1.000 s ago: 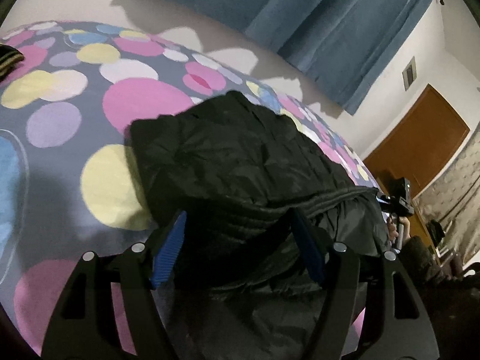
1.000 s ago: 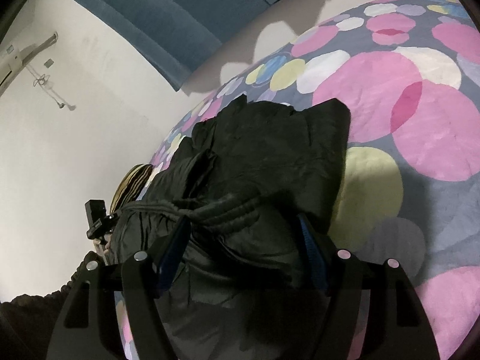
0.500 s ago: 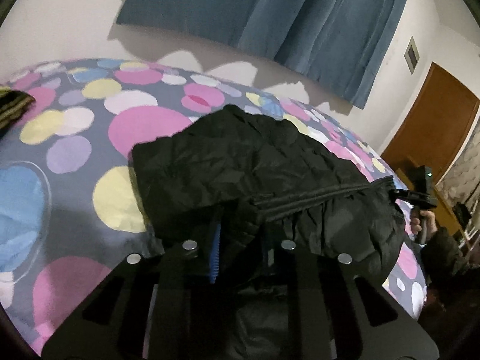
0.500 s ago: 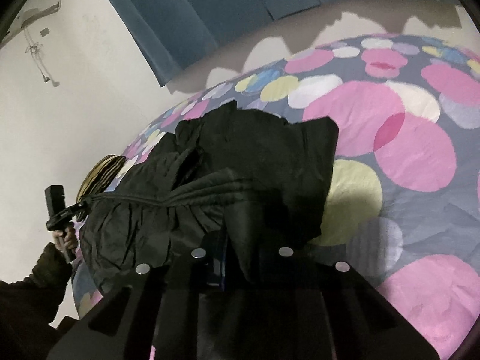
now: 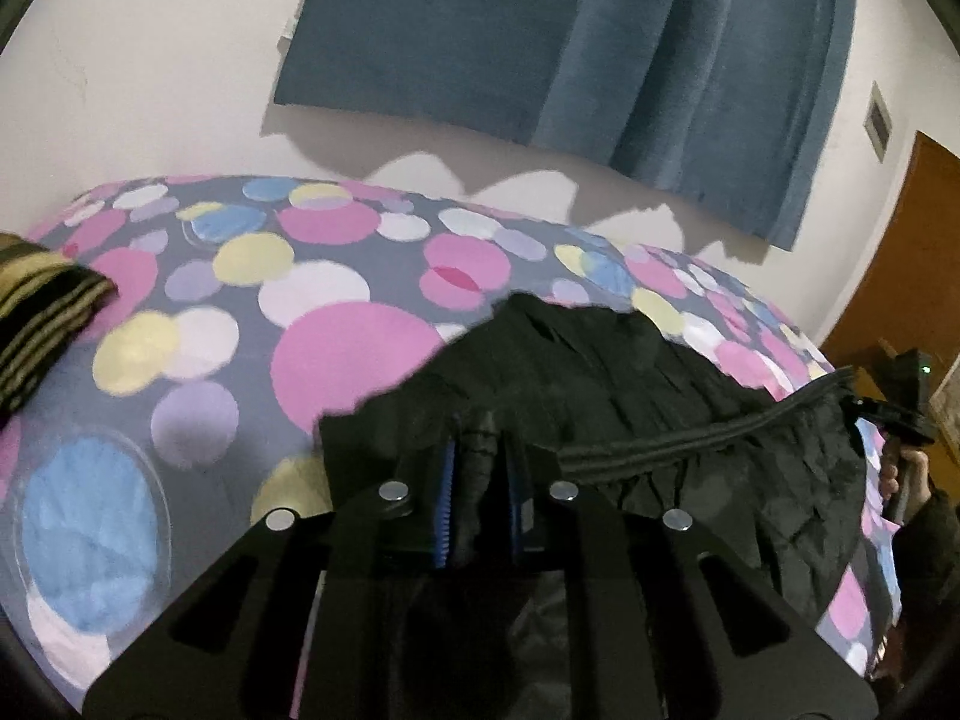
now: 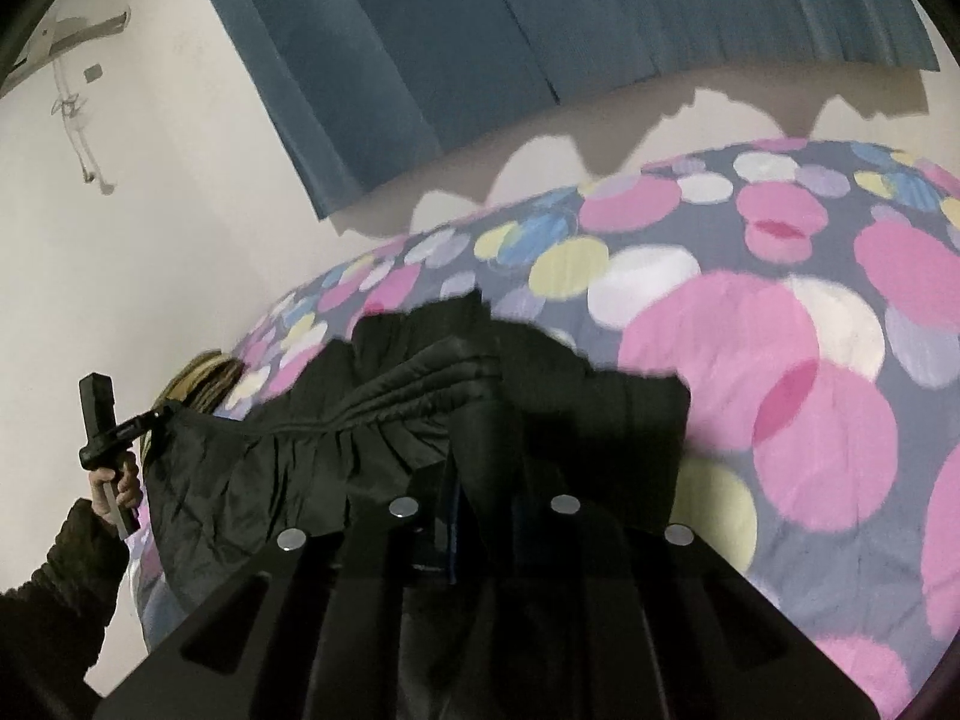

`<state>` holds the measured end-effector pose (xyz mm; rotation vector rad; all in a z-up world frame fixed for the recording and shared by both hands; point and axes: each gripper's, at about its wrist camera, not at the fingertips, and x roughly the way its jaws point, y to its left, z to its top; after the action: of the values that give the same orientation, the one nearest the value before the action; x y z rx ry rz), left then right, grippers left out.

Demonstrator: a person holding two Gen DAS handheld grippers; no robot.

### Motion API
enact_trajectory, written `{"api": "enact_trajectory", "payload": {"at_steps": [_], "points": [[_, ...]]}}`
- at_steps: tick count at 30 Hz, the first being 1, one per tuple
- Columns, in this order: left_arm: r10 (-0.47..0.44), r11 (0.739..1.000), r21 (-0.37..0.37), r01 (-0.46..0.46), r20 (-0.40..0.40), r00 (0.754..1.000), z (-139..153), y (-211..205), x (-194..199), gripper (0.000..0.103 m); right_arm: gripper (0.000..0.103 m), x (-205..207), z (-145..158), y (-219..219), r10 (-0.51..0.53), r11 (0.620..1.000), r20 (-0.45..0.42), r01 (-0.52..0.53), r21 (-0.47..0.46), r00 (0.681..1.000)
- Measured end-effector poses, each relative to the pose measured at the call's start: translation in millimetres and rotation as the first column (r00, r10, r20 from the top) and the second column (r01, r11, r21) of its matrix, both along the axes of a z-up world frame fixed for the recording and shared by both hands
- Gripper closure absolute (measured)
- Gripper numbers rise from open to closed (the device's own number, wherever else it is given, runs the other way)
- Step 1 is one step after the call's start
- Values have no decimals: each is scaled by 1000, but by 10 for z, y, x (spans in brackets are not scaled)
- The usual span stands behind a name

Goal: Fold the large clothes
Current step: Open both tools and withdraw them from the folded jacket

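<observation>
A black puffer jacket [image 5: 600, 372] lies on the bed's spotted cover [image 5: 312, 324]. My left gripper [image 5: 477, 462] has a bunch of its near edge between the blue pads, and the jaws are closing on it. In the right wrist view my right gripper [image 6: 480, 480] pinches the jacket [image 6: 360, 450] the same way, its jaws closing tight on the fabric. The hem runs taut between the two grippers, raised off the bed. Each view shows the other gripper at the hem's far end: the right gripper [image 5: 864, 405] and the left gripper [image 6: 153, 417], each in a hand.
A striped yellow and dark cloth [image 5: 36, 312] lies at the bed's left end. A blue curtain [image 5: 600, 30] hangs on the white wall behind the bed. A brown door [image 5: 900, 276] stands to the right. Bare spotted cover [image 6: 780, 360] spreads beyond the jacket.
Both grippers went from wide open around the jacket's near edge to pinched on it. Both rose, lifting the hem and pulling it taut between them.
</observation>
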<state>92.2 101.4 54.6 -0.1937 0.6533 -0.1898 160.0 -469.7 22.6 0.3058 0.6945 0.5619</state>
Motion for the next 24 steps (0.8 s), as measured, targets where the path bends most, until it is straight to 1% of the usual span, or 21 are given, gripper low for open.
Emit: {"api": "enact_trajectory", "payload": {"at_steps": [2,7,11,15,18,21,24], "points": [[20,999,24,-20,8,1000,81,0,190,90,92,122,78,14,-11,1000,8,11,5,1000],[71,997,39,-72,18,997,211,5,664,91,92,557,213,100,-52,999,12,52,-5,999],[121,989,80,-121,7,993,163,-34,1072,91,92,955,146,200,-85,996,-20,84,-24,996],[171,978,131,-164,-39,985,-97,-76,1462,91,92,1306,-84,284,-110,993,-80,107,-51,991],[216,967,157,-200,-99,971,-385,-30,1707,91,92,1531,-338,319,-132,989,-145,121,-82,981],[249,959,177,-221,-156,956,-610,42,1841,91,92,1684,-606,316,-147,987,-213,129,-96,966],[265,953,203,-227,-188,946,-756,63,1915,91,92,1751,-743,328,-152,986,-245,130,-103,958]]}}
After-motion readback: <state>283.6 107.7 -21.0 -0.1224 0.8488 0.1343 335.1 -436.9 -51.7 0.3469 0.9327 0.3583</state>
